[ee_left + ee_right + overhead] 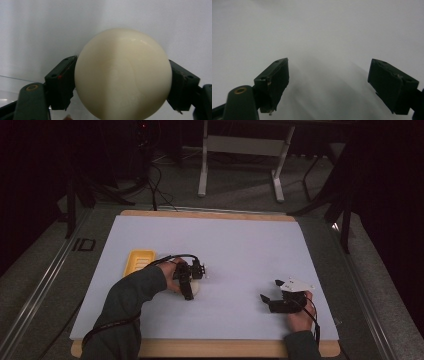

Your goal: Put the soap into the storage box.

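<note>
You are gripping a cream ball [123, 73] between the jaws of your left gripper [191, 279] beside the yellow tray [137, 262] on the white surface [240, 245], while your right gripper [272, 299] is resting with jaws wide open.

Left forearm enters from the six o'clock edge and angles toward one o'clock. Left gripper [192, 279] points down, its jaws pressed against both sides of a cream ball [123, 73]. Right hand [300, 316] at five o'clock holds the right gripper [270, 291], aimed toward nine o'clock, jaws spread wide with nothing between.
</note>
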### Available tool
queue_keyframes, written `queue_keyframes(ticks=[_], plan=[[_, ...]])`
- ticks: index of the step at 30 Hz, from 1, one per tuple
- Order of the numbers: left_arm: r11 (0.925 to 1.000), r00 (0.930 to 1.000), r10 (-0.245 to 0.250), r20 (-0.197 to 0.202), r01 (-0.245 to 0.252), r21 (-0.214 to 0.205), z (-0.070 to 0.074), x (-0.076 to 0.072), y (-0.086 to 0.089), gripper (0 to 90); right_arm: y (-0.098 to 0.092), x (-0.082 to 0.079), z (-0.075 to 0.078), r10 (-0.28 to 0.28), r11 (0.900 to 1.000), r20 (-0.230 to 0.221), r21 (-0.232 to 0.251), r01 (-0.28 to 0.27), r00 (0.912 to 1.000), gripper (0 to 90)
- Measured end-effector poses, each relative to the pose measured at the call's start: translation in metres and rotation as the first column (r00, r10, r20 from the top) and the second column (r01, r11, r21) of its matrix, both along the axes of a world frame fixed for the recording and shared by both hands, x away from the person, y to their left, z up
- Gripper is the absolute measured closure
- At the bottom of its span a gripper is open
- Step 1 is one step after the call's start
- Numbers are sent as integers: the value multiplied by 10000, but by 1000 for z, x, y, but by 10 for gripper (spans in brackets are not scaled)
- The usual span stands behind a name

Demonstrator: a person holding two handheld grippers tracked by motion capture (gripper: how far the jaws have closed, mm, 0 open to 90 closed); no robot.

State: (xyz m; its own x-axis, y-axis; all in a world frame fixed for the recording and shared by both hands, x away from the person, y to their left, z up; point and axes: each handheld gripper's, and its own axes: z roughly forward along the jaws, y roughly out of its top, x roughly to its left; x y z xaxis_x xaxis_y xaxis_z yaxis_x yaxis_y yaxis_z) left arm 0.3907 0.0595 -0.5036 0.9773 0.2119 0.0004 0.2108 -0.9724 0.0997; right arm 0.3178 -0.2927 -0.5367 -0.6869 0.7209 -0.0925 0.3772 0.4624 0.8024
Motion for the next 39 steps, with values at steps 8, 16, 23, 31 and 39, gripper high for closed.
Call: queue_keyframes(ticks=[8,16,23,31,39], plan=[[10000,10000,25,0,-25,33,1,0,0,250,0,0,0,11,10000,9,-19,-11,10000,169],[10000,10000,70,14,-70,71,1,0,-1,253,0,0,0,19,10000,4,-11,-19,10000,169],[9992,9999,-42,-106,46,392,2,1,-4,254,0,0,0,4,10000,-2,9,-4,10000,169],[9978,9999,-117,-111,124,645,3,0,-7,254,0,0,0,17,10000,9,-2,-17,10000,169],[9973,9997,-207,-106,213,699,10,1,-7,255,0,0,0,3,10000,-1,26,-3,10000,168]])
